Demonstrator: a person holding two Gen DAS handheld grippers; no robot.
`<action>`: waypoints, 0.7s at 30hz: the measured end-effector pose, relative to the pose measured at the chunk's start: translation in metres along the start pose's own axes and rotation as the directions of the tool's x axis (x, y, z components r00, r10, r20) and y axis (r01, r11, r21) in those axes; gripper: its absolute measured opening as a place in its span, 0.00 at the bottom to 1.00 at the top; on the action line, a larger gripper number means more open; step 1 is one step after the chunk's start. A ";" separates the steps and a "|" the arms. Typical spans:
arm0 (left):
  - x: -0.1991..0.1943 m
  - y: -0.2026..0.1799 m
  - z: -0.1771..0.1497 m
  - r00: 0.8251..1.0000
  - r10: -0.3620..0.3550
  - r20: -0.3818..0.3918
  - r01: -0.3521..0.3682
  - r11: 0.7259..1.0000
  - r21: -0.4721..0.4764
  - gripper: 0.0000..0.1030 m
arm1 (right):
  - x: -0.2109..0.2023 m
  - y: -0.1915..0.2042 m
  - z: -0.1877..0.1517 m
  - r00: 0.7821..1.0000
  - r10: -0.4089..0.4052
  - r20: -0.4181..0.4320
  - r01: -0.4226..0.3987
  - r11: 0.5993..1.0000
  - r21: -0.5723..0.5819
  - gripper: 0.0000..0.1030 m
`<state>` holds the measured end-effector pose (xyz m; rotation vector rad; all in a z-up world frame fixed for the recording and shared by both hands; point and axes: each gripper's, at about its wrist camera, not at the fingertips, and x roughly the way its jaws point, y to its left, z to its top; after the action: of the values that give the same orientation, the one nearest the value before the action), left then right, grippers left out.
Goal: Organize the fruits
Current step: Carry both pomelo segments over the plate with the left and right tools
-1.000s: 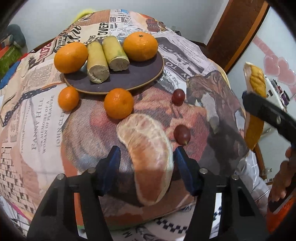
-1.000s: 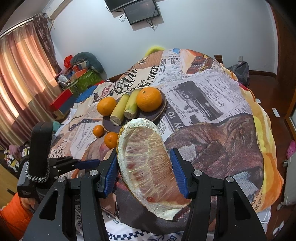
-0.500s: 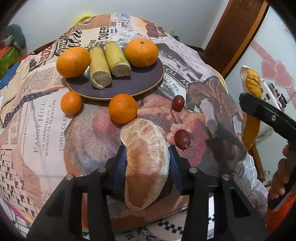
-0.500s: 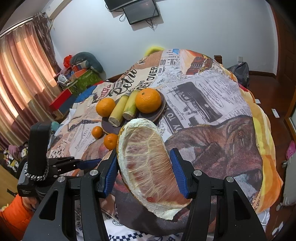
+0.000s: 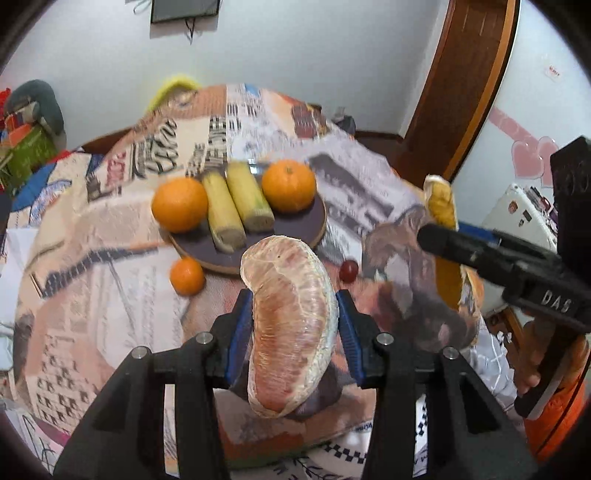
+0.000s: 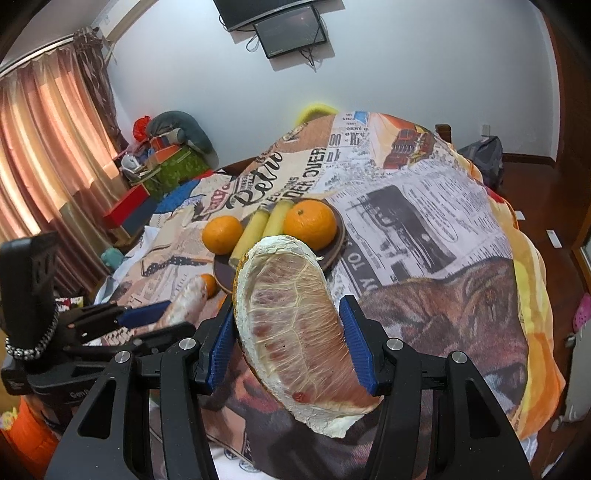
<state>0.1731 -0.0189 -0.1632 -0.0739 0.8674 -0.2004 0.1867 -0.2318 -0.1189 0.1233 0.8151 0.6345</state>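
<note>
My left gripper (image 5: 293,321) is shut on a peeled pomelo segment (image 5: 291,317) and holds it above the bed, in front of the dark round plate (image 5: 295,229). My right gripper (image 6: 290,347) is shut on a pomelo segment with white pith (image 6: 295,332), held in the air to the right; it also shows in the left wrist view (image 5: 443,236). The plate holds two oranges (image 5: 180,204) (image 5: 289,185) and two sugarcane pieces (image 5: 236,206). A small tangerine (image 5: 187,276) and a grape (image 5: 348,270) lie on the cover by the plate.
The fruit lies on a bed with a newspaper-print cover (image 6: 424,206). Boxes and bags (image 6: 166,162) are piled at the left by the curtains. A wooden door (image 5: 461,85) stands at the right. A monitor (image 6: 288,29) hangs on the far wall.
My left gripper closed on the pomelo segment and lifted it off the cover, tilting up toward the plate. The right gripper stayed nearly still with its segment.
</note>
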 end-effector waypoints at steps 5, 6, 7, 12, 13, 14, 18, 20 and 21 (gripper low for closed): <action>-0.007 0.007 0.019 0.998 0.009 0.056 -0.009 1.000 -0.007 0.43 | 0.003 0.007 0.013 1.000 0.013 0.023 -0.013 1.000 -0.014 0.50; -0.008 0.008 0.023 0.998 0.013 0.065 -0.012 1.000 -0.008 0.43 | 0.004 0.008 0.015 0.999 0.016 0.027 -0.015 1.000 -0.018 0.50; -0.008 0.009 0.026 0.997 0.013 0.073 -0.013 1.000 -0.011 0.43 | 0.005 0.009 0.018 0.999 0.018 0.031 -0.018 1.000 -0.020 0.50; -0.007 0.018 0.041 0.993 0.034 0.109 -0.033 0.999 -0.014 0.43 | 0.016 0.013 0.029 0.999 0.034 0.038 -0.033 0.999 -0.024 0.50; -0.006 0.020 0.043 0.993 0.038 0.114 -0.037 0.999 -0.015 0.43 | 0.019 0.013 0.031 0.999 0.038 0.038 -0.037 0.999 -0.025 0.50; -0.005 0.023 0.045 0.992 0.039 0.116 -0.037 0.999 -0.018 0.43 | 0.021 0.014 0.032 0.999 0.040 0.037 -0.039 0.999 -0.027 0.50; 0.004 0.032 0.053 0.991 0.049 0.121 -0.046 0.999 -0.029 0.43 | 0.034 0.016 0.038 0.998 0.046 0.034 -0.045 0.999 -0.028 0.50; 0.010 0.036 0.056 0.991 0.051 0.121 -0.047 0.998 -0.035 0.43 | 0.041 0.015 0.042 0.998 0.052 0.031 -0.051 0.998 -0.023 0.50; 0.012 0.038 0.057 0.991 0.051 0.120 -0.047 0.998 -0.037 0.43 | 0.044 0.014 0.043 0.998 0.055 0.029 -0.054 0.998 -0.020 0.50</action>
<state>0.2302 0.0147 -0.1409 -0.0958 0.7515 -0.1334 0.2326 -0.1895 -0.1124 0.1375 0.7790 0.6900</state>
